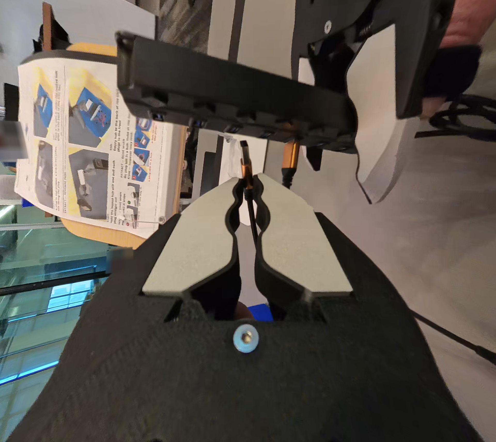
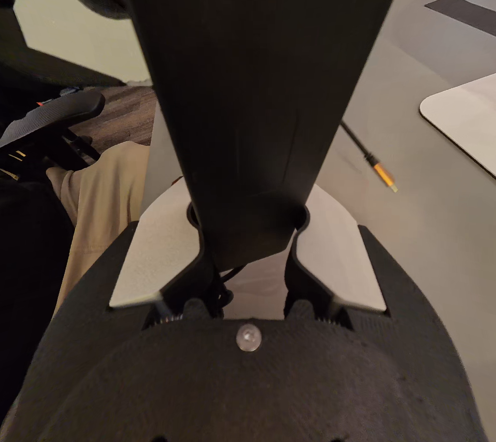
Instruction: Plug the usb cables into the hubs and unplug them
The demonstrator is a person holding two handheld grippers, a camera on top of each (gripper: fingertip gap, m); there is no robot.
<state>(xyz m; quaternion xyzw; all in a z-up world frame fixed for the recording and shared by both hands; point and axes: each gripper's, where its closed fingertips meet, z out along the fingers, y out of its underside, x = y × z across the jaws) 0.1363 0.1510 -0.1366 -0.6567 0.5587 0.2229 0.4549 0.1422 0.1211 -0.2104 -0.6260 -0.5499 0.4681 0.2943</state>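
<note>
My left gripper is shut on an orange-sleeved USB plug with a black cable; its metal tip points up, just below the port row of a long black hub, apart from it. A second orange plug sits in a port further right. My right gripper holds the hub by its right end. In the right wrist view the right gripper is shut on the hub, which fills the view. Another orange USB plug lies loose on the grey table.
A printed instruction sheet on a wooden clipboard stands behind the hub at left. A white mat lies on the table at right. A chair armrest and a person's beige trouser leg are at left. Some 8 cm of space lies between my two pairs of fingers.
</note>
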